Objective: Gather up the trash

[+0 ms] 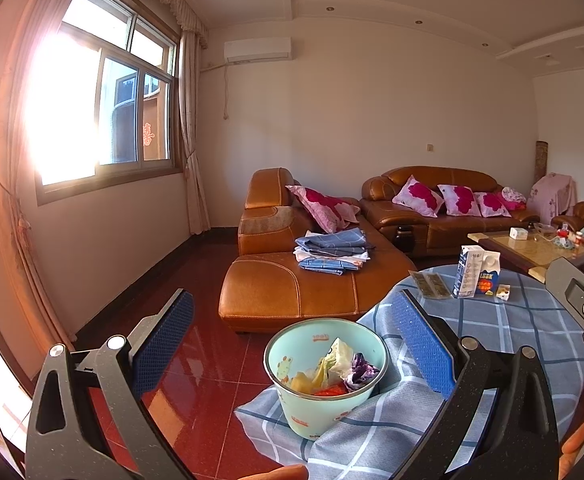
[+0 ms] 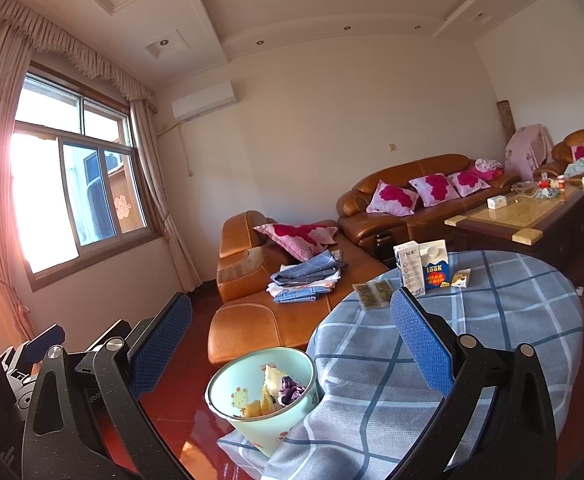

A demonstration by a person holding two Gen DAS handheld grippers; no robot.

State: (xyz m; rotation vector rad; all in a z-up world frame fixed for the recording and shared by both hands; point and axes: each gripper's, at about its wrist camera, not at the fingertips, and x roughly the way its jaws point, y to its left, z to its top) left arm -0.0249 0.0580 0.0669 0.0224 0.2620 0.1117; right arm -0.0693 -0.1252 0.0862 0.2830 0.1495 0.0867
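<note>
A living room in low sunlight: two sets of tongs hang over a round surface (image 2: 492,320) draped in a blue plaid cloth, both spread wide and grasping nothing. The left tongs (image 1: 292,352) frame a pale green trash bin (image 1: 324,368) that stands on the red tiled floor (image 1: 195,352) against the edge of the surface, the cloth's overhang bunched around its base. Inside the bin lie crumpled wrappers (image 1: 340,368) in white, yellow, purple and red. The right tongs (image 2: 292,354) hover above the same bin (image 2: 263,396), which sits low and left of the cloth in that view.

At the far side of the surface stand two cartons, a white and blue one (image 2: 410,266) just beside a white one with a blue and orange label (image 2: 434,266), touching or nearly so. A small box (image 2: 460,278) lies just to their right, and two flat dark sachets (image 2: 372,294) rest to their left near the edge of the cloth.

Beyond, a tan leather sofa (image 1: 292,280) carries folded blue bedding (image 1: 332,250) and pink floral cushions (image 1: 420,196). A glass-topped coffee table (image 2: 520,216) holds small items too far off to identify. A window (image 1: 103,108) blazes at left.
</note>
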